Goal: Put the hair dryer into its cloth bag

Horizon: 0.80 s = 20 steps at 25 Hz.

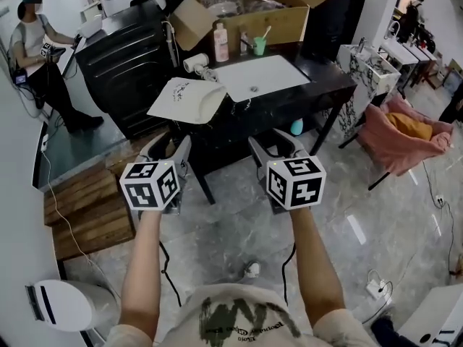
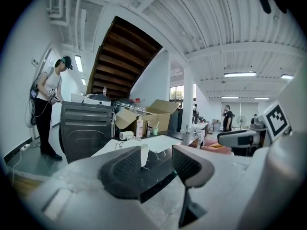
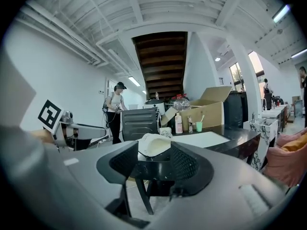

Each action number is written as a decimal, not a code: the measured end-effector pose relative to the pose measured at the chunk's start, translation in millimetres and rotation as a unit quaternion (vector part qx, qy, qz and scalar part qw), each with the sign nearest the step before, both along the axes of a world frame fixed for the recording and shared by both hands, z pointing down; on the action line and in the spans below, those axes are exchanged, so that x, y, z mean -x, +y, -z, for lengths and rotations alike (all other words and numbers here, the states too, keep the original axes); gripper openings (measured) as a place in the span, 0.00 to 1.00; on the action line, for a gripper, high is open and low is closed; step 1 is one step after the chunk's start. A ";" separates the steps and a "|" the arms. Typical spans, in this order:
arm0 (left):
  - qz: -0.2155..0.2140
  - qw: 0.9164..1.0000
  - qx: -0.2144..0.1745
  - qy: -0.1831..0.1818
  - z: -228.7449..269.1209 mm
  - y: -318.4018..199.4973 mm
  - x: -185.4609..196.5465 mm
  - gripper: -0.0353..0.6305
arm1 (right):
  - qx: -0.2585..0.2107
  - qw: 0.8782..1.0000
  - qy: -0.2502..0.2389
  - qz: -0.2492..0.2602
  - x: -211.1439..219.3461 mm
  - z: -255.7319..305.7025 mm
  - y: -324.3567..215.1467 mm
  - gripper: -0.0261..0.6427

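Note dryer (image 1: 197, 64) at counter (image 1: 325, 78) back-left, just behind bag (image 1: 185, 101) overhanging left edge, with left gripper (image 1: 170, 143) and right gripper (image 1: 275, 142) short of front edge, jaws released, empty.

Bright, even ceiling-tube light — soft shadows; gripper views fisheye-warped, dark-cornered, near fingers blurred.

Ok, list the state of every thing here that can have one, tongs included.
left tongs: open, nothing between them
right tongs: open, nothing between them
cloth bag: lying flat on the table corner
hair dryer: lying on the table, not in the cloth bag
cardboard box: flaps open
pink bottle: upright
green cup: upright
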<state>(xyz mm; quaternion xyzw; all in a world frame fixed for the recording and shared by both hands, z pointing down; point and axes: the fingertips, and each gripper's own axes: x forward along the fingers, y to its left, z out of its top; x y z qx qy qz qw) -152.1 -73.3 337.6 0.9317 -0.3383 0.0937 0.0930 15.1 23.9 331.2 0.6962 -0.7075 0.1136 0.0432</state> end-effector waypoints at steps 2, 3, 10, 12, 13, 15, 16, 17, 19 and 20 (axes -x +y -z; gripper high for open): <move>0.010 1.000 -0.001 -0.002 1.2 -5.7 -8.0 0.40 | 0.002 1.000 -0.002 0.014 -8.9 -1.0 -8.2 0.38; 0.015 1.000 -0.005 -0.006 2.4 -8.1 -11.5 0.44 | 0.002 1.000 -0.003 0.019 -13.1 -1.4 -11.9 0.39; 0.040 0.999 -0.022 -0.025 9.1 -19.3 -26.7 0.50 | -0.004 0.999 -0.013 0.050 -36.0 0.0 -32.6 0.45; 0.046 0.998 -0.022 -0.026 9.9 -20.3 -29.0 0.52 | -0.008 0.998 -0.015 0.059 -39.9 1.0 -35.9 0.46; 0.049 0.998 -0.022 -0.025 10.2 -20.7 -30.1 0.52 | -0.010 0.998 -0.015 0.064 -41.9 1.0 -37.2 0.46; 0.056 0.998 -0.025 -0.026 10.2 -20.8 -31.9 0.52 | -0.011 0.997 -0.014 0.072 -45.1 -0.5 -39.5 0.46; 0.059 0.998 -0.026 -0.027 9.9 -20.6 -32.3 0.52 | -0.010 0.997 -0.013 0.076 -46.0 -1.7 -40.6 0.47; 0.063 0.997 -0.026 -0.028 9.5 -20.6 -32.1 0.52 | -0.008 0.997 -0.013 0.080 -46.6 -3.0 -41.8 0.47; 0.071 0.997 -0.026 -0.029 9.0 -21.9 -31.2 0.52 | -0.006 0.996 -0.014 0.086 -47.3 -5.0 -45.1 0.47; 0.074 0.996 -0.027 -0.030 9.2 -23.2 -30.9 0.52 | -0.006 0.996 -0.014 0.089 -47.9 -5.3 -47.2 0.47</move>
